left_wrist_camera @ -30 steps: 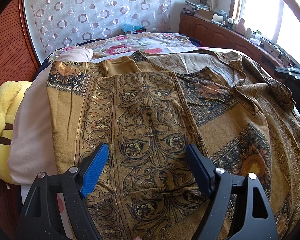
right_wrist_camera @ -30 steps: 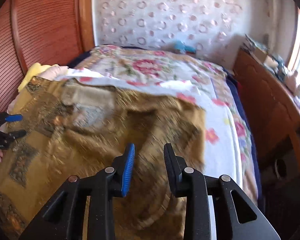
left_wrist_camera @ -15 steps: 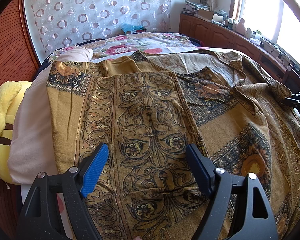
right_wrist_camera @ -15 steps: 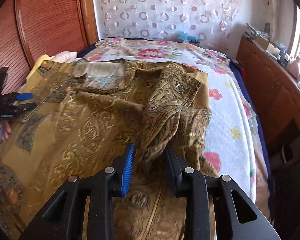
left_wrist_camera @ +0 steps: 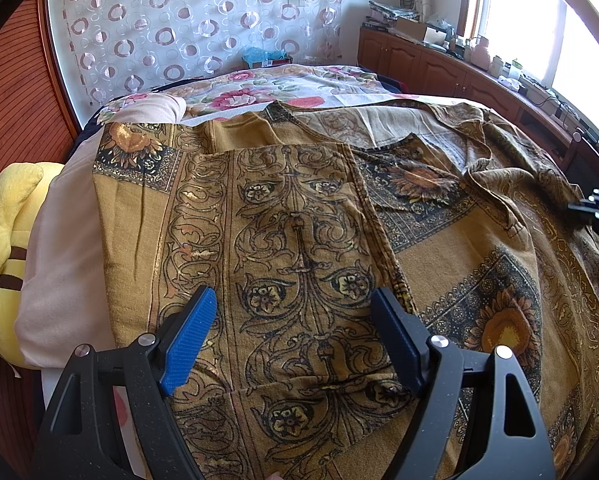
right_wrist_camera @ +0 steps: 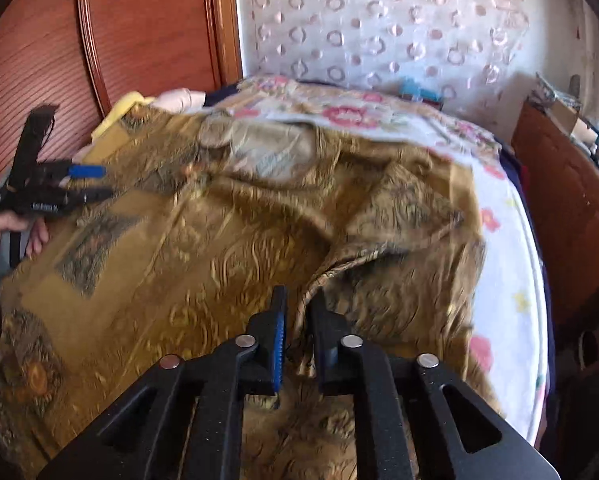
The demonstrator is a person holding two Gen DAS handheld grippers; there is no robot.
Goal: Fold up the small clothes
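The right tool (right_wrist_camera: 297, 320) has just been closing on a raised hem of the gold patterned garment (right_wrist_camera: 187, 240) – apparently to lift it for folding. Across the garment, the left tool (left_wrist_camera: 295, 336) hangs wide, holding nothing – seemingly waiting

A mustard-gold shirt (left_wrist_camera: 299, 240) printed with dark scrollwork, small flowers and sunflower panels lies spread across the bed. On one side, a section is folded over flat, its straight edge running down the middle of the cloth. The other side is rumpled: the collar area and a sleeve (right_wrist_camera: 399, 216) bunch up in soft ridges, and a hemmed edge (right_wrist_camera: 339, 268) rises in a fold near the front.
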